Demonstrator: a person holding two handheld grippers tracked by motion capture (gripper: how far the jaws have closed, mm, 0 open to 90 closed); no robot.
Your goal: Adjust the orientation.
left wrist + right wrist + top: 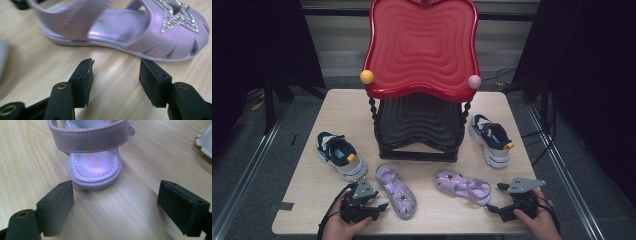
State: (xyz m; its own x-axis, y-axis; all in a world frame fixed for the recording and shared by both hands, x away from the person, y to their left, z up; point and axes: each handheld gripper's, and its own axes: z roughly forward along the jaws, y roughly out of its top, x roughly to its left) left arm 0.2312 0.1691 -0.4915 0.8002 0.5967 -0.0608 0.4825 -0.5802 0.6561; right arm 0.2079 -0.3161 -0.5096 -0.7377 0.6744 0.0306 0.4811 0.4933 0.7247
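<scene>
Pale wooden table (pixel 337 107) under dark surroundings, carrying a red and black two-tier wavy plastic rack (pixel 421 75), both tiers bare. Left tool (pixel 115 82) released, just short of the lilac star-studded sandal (pixel 130 30). Right tool (pixel 115 207) released behind the second lilac sandal's heel (pixel 95 167). No readable writing.

Two purple sandals are counted on the worktop (pixel 312 210): the left sandal (pixel 396 191) and the right sandal (pixel 463 186), both near. Two navy sneakers are counted, the left sneaker (pixel 337 155) and the right sneaker (pixel 491 139). One two-tier stand (pixel 421 75) is seen at the far middle, with one red tray (pixel 422 45), one black tray (pixel 419 122), one yellow ball (pixel 367 77) and one pink ball (pixel 474 81).
</scene>
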